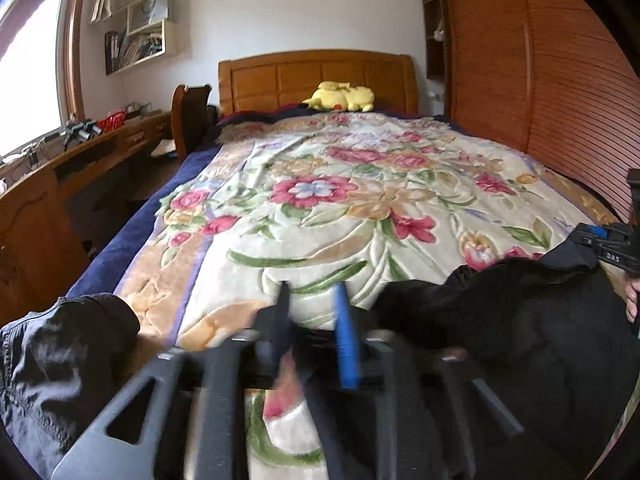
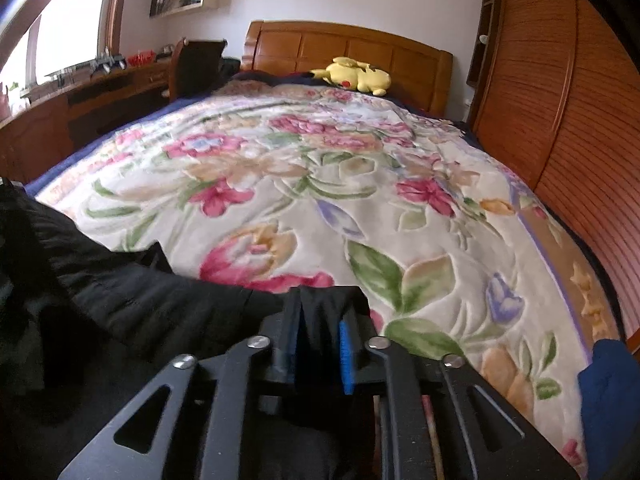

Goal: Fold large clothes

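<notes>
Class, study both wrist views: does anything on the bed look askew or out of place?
Only the black padded garment looks askew: it lies bunched across the floral blanket's near end, one edge pinched in the right gripper. The left gripper holds nothing.

White letters reading "DAS" mark the right gripper [image 1: 596,240], seen just above the black garment [image 1: 520,320].

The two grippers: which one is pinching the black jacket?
The right gripper has black jacket fabric pinched between its fingers. The left gripper has only floral blanket showing between its fingers.
</notes>
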Tool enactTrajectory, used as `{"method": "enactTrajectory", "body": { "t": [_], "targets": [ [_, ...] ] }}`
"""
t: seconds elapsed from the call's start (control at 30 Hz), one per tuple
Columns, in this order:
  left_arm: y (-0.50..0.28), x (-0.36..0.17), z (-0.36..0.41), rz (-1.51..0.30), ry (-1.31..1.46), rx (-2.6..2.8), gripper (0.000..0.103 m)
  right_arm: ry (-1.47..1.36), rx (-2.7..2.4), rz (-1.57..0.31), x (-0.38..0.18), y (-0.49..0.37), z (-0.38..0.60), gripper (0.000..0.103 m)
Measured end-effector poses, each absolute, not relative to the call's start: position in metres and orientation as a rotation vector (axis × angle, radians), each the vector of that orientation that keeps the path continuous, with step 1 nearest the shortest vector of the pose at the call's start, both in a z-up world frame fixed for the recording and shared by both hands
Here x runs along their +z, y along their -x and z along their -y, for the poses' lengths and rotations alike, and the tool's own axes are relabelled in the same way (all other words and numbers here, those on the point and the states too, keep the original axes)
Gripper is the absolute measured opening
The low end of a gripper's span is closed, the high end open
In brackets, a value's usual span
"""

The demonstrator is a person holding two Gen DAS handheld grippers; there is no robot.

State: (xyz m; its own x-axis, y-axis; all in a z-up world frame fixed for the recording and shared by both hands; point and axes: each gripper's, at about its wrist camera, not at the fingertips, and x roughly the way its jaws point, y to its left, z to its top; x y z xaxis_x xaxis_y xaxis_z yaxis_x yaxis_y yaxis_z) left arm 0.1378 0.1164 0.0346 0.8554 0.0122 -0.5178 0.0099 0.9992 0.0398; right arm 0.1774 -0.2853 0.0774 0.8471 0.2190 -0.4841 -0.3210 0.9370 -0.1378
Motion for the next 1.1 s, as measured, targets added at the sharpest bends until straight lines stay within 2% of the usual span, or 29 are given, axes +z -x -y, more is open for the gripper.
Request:
{"method": "enactTrajectory", "body": {
  "t": [0.03, 0.07, 0.1, 0.13, 0.2, 0.43, 0.77, 0.83, 0.9, 0.97, 1.0, 1.1],
  "targets": [
    [-0.135, 0.036, -0.114, -0.539, -0.042, -0.007, 0.043, 0.200, 0.283, -0.471, 0.080, -0.175, 0.288, 0.049],
    [-0.128, 0.038, -0.109, -0.532, -0.050, -0.020, 0.045, 0.180, 0.283, -0.456, 0.083, -0.172, 0.292, 0.068],
    [-0.124, 0.040, -0.105, -0.526, -0.056, -0.030, 0.052, 0.158, 0.298, -0.444, 0.083, -0.171, 0.296, 0.073],
    [-0.119, 0.041, -0.100, -0.520, -0.062, -0.041, 0.066, 0.145, 0.312, -0.439, 0.085, -0.169, 0.299, 0.073],
    [-0.105, 0.044, -0.089, -0.499, -0.069, -0.065, 0.080, 0.163, 0.297, -0.442, 0.082, -0.168, 0.302, 0.073],
    [-0.076, 0.037, -0.054, -0.525, -0.023, -0.175, 0.081, 0.180, 0.294, -0.577, 0.062, -0.188, 0.308, 0.073],
    [-0.056, -0.001, -0.023, -0.597, -0.024, -0.244, 0.081, 0.170, 0.301, -0.751, 0.033, -0.236, 0.305, 0.073],
    [-0.053, -0.007, -0.020, -0.604, -0.033, -0.248, 0.081, 0.154, 0.322, -0.788, 0.026, -0.244, 0.304, 0.066],
    [-0.051, -0.014, -0.017, -0.611, -0.045, -0.249, 0.081, 0.142, 0.352, -0.817, 0.022, -0.250, 0.303, 0.031],
    [-0.051, -0.019, -0.016, -0.619, -0.048, -0.254, 0.081, 0.138, 0.383, -0.824, 0.023, -0.250, 0.303, 0.008],
    [-0.052, -0.021, -0.016, -0.627, -0.045, -0.260, 0.081, 0.135, 0.392, -0.813, 0.026, -0.249, 0.303, 0.004],
    [-0.054, -0.025, -0.015, -0.643, -0.036, -0.269, 0.081, 0.133, 0.377, -0.732, 0.043, -0.239, 0.311, 0.003]
  ]
}}
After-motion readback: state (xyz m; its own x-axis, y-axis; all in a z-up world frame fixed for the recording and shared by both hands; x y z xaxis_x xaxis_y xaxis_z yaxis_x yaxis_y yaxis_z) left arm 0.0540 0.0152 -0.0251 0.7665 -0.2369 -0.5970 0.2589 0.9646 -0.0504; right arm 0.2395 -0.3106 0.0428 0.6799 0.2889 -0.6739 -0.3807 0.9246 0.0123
